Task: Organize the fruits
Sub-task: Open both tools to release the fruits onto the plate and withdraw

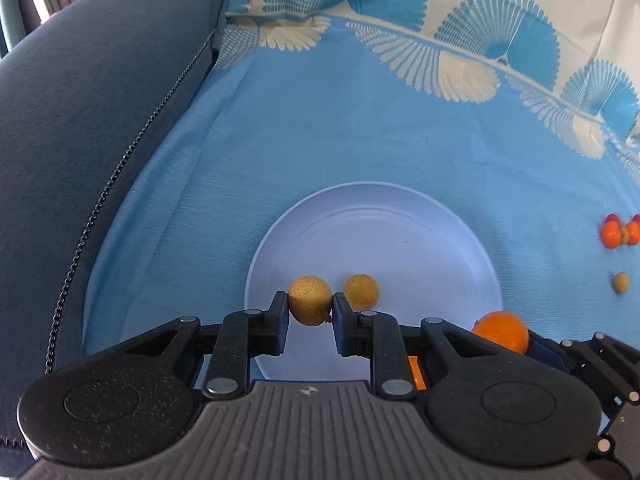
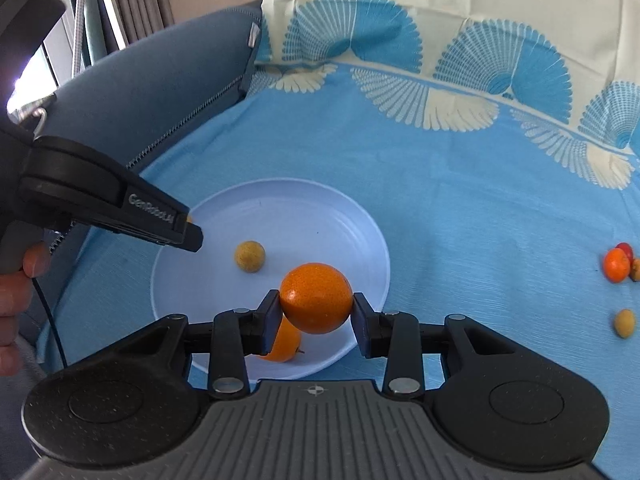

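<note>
A pale blue plate [image 1: 400,224] [image 2: 320,208] lies on the blue cloth. My left gripper [image 1: 310,306] is shut on a small tan round fruit [image 1: 309,299] above the plate's near left side. A second tan fruit [image 1: 361,291] [image 2: 249,256] lies on the plate. My right gripper [image 2: 316,310] is shut on an orange [image 2: 316,298] [image 1: 502,330] above the plate's near edge. Another orange fruit [image 2: 285,342] lies on the plate under it, mostly hidden. The left gripper also shows in the right wrist view [image 2: 188,232].
A cluster of small orange and red fruits [image 2: 619,264] [image 1: 620,232] and a lone tan fruit [image 2: 625,322] [image 1: 621,282] lie on the cloth to the right. A dark blue zipped cushion [image 1: 100,128] borders the left. The patterned cloth edge [image 2: 460,92] runs across the back.
</note>
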Tool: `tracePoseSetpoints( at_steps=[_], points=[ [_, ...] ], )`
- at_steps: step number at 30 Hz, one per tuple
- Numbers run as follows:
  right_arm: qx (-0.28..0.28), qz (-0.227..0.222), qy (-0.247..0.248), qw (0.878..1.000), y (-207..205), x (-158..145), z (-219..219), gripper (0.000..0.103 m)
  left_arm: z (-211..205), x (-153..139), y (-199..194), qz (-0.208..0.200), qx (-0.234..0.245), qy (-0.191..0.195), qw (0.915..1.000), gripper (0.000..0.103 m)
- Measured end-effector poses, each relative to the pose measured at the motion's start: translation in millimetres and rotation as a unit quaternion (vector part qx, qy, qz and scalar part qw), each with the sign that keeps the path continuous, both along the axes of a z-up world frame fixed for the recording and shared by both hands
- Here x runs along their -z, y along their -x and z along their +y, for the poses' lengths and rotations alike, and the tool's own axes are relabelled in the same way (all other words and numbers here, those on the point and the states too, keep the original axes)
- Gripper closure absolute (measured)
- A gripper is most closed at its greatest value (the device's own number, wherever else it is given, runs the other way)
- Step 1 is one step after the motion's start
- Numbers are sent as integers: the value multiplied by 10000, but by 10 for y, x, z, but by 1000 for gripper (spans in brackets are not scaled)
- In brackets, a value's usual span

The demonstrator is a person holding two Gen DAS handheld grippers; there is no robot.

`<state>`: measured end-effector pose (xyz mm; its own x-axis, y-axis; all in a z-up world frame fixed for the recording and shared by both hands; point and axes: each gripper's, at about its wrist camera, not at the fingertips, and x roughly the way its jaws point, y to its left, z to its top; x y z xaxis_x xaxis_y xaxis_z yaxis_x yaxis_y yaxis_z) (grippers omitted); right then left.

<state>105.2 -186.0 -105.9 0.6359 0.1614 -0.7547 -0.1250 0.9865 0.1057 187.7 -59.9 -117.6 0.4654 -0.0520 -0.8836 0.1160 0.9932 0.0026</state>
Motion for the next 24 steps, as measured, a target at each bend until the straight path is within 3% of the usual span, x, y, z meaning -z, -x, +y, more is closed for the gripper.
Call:
tracePoseSetpoints(
  at_steps=[1, 2, 3, 4, 5, 6, 8, 10, 16, 24],
  points=[
    [-28, 23, 6, 10000, -32, 27, 11, 64, -4, 31, -15, 28, 40, -8, 10000, 78],
    [-79, 62, -9, 9999, -62, 53, 21, 64, -7, 50, -37, 46, 88, -13, 9999, 71],
    [-146, 114, -48, 9998, -96, 72, 26, 64, -6, 49, -45, 55, 146, -9, 9999, 53],
    [-176, 143, -71, 9997, -116, 82, 26, 63, 5, 26, -39, -10, 170, 26, 9999, 42],
    [-169, 130, -67, 9998, -131, 76, 23, 63, 30, -23, -11, -148, 139, 72, 9998, 19],
    [-162, 79, -49, 9998, -130, 53, 27, 58, 58, -82, 30, -309, 89, 102, 9994, 2],
    [-123, -36, -23, 9999, -84, -29, 18, 38, 105, -216, 137, -598, 30, 128, 9981, 0],
    [-19, -119, -44, 9999, 3, -140, -10, 18, 131, -315, 239, -615, 56, 46, 9981, 0],
    [107, -327, -60, 9994, 551, -515, -51, 8, 304, -591, 739, -569, 40, 114, 9983, 0],
    [553, -874, -215, 9944, 1239, -983, 39, 1, 423, -1210, 1345, -986, -247, 560, 9932, 0]
  ],
)
